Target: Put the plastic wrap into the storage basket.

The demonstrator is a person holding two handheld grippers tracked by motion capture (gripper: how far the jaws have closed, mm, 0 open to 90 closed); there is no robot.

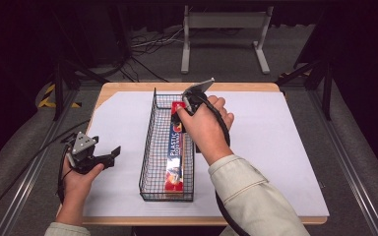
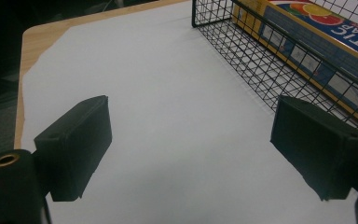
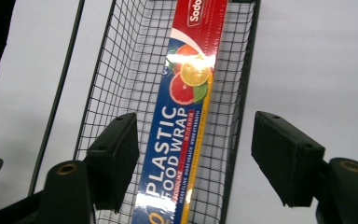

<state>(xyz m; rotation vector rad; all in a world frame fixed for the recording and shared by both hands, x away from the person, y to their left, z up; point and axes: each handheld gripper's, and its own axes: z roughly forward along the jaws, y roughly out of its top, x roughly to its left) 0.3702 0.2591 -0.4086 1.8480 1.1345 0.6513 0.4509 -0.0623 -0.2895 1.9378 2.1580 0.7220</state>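
Note:
A long red-and-blue box of plastic food wrap (image 1: 174, 157) lies flat along the right side of a narrow black wire basket (image 1: 150, 147) in the middle of the table. My right gripper (image 1: 187, 107) hovers over the basket's far end and points down. In the right gripper view its jaws (image 3: 196, 158) stand open, apart from the box (image 3: 186, 102) on the basket floor (image 3: 121, 84) below. My left gripper (image 1: 112, 155) rests open left of the basket, above the white sheet. In the left gripper view (image 2: 191, 149) nothing lies between its jaws. The basket (image 2: 242, 51) and box (image 2: 307, 42) sit at upper right.
A white sheet (image 1: 275, 147) covers most of the wooden table (image 1: 128, 87). Bare sheet lies on both sides of the basket. Behind the table, on the floor, stand a grey metal frame (image 1: 224, 29) and loose cables (image 1: 147, 42).

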